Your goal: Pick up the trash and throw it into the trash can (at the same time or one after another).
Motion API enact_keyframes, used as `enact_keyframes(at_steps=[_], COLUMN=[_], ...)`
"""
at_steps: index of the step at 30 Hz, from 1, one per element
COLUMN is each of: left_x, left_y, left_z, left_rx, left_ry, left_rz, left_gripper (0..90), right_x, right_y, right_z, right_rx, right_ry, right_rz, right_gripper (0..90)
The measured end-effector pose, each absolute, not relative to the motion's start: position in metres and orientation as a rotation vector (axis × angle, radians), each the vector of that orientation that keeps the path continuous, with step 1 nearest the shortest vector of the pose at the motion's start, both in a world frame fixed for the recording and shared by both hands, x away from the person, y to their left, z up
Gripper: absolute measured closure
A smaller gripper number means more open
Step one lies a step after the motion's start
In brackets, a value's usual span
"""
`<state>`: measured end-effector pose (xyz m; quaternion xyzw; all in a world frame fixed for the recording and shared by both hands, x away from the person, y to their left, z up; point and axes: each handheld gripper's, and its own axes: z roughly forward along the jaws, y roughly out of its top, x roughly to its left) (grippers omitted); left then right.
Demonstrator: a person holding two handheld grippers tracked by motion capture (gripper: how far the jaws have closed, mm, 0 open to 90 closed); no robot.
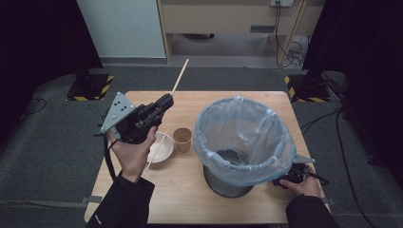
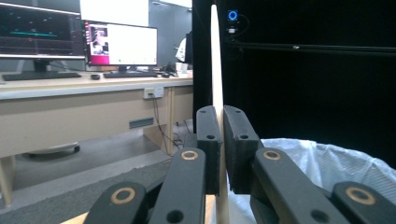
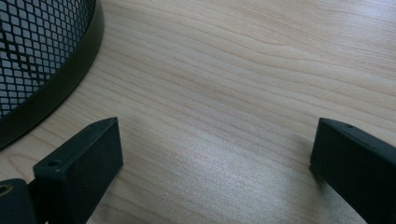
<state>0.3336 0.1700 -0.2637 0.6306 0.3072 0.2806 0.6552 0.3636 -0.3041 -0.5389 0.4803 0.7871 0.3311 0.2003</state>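
1. Left gripper (image 1: 167, 101): black body, grey three-cornered plate with dark holes at its 9 o'clock, black cable trailing.
2. Jaws: black links with brass-ringed pivots, round screw holes.
3. Right gripper (image 3: 215, 158): black blocky pads.
4. Black sleeves (image 1: 124, 202), bare hands.

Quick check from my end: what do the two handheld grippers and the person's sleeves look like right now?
Both are black. The left gripper carries a grey three-cornered plate with small holes, and a black cable trails from it. Its linkage has brass-coloured pivot rings and blocky black pads. The right gripper has similar rectangular black pads. Both sleeves are black.
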Motion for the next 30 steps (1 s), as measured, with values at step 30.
enact_keyframes(at_steps=[30], left_x=[0.335], left_y=[0.066], left_z=[-0.255], left_rx=[1.490], left_ry=[0.523], left_rz=[0.513], left_gripper=[85.3], right_x=[0.364], right_y=[-0.304], right_z=[-0.539], right_rx=[1.341], right_ry=[2.202], right_rz=[0.927], right_gripper=[2.4])
